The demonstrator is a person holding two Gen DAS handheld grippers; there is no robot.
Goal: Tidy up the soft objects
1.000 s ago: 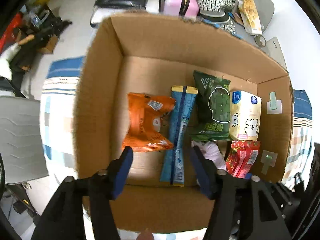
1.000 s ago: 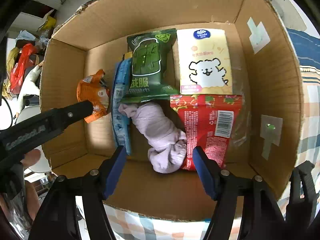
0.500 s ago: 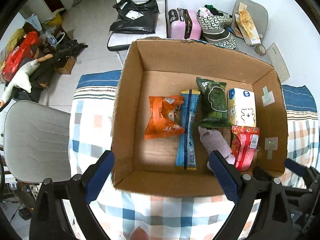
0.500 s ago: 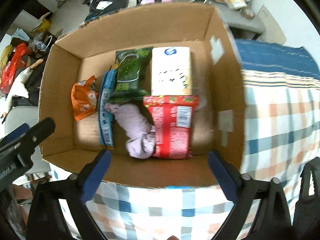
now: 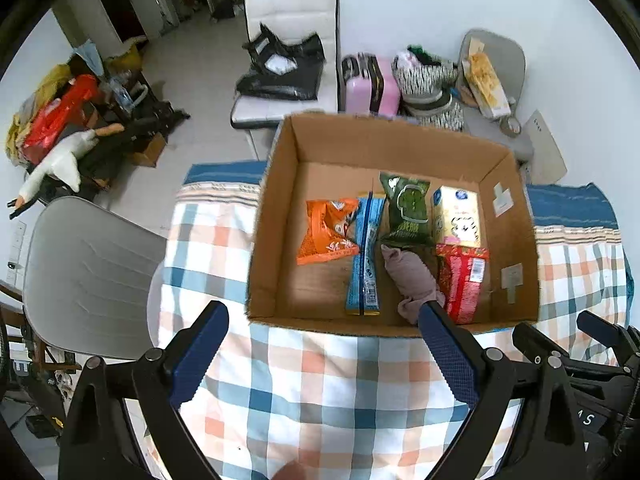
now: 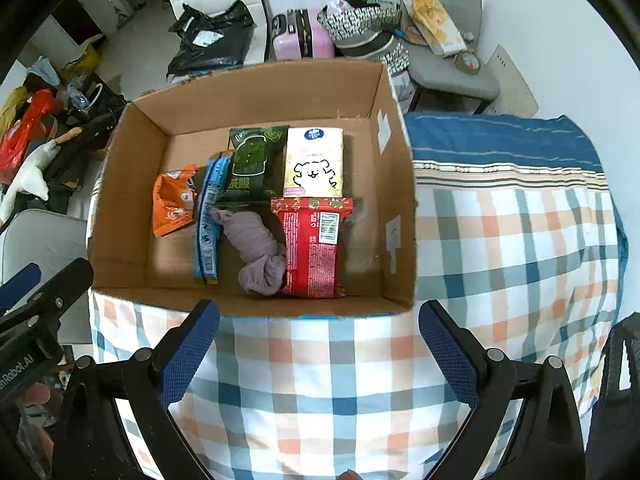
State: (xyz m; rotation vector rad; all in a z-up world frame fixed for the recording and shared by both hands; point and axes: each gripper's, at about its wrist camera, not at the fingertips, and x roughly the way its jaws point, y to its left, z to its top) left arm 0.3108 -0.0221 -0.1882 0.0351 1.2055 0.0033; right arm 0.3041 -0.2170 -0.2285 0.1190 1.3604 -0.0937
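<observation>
A cardboard box (image 5: 276, 216) (image 6: 400, 208) stands on the checked tablecloth (image 5: 320, 392) (image 6: 520, 240). Inside lie an orange packet (image 5: 326, 232) (image 6: 174, 204), a blue stick pack (image 5: 366, 256) (image 6: 208, 216), a green pack (image 5: 406, 210) (image 6: 252, 168), a yellow tissue pack (image 5: 458, 216) (image 6: 314, 164), a red pack (image 5: 464, 280) (image 6: 312, 248) and a rolled mauve cloth (image 5: 410, 280) (image 6: 256, 252). My left gripper (image 5: 320, 332) is open and empty, above the cloth in front of the box. My right gripper (image 6: 318, 328) is open and empty, also before the box's near wall.
A grey chair (image 5: 84, 276) stands left of the table. Behind the box are a white chair with black bags (image 5: 284, 68), a pink suitcase (image 5: 370, 88) and another grey chair (image 6: 444, 40) with items. Clutter and a goose toy (image 5: 60, 160) lie on the floor at left.
Both grippers have pulled back and up out of the box, and their jaws have opened wider. The box contents have not moved.
</observation>
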